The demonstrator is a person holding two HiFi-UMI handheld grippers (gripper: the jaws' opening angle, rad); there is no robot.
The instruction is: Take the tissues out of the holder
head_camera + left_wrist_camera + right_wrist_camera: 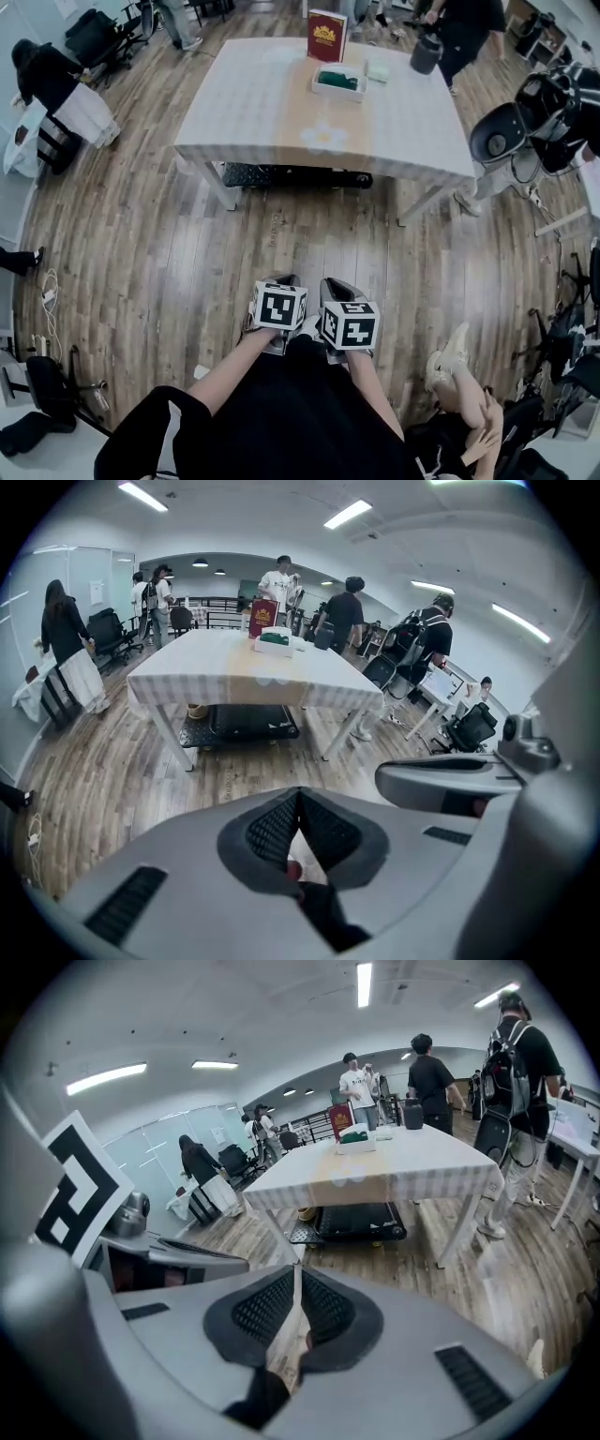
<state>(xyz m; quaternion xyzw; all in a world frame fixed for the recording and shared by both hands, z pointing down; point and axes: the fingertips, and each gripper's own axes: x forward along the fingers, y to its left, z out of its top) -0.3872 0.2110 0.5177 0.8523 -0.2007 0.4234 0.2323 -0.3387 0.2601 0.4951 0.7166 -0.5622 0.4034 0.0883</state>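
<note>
The tissue holder, a white tray with something green in it, stands far off on the white-clothed table. It is small in the left gripper view and in the right gripper view. A red box stands upright behind it. My left gripper and right gripper are side by side close to my body, over the wooden floor and well short of the table. Both are shut with nothing between the pads, as the left gripper and the right gripper show in their own views.
Several people stand at the table's far end, one beside a black container. A black platform lies under the table. Office chairs stand at the right. A person with white bags is at the left.
</note>
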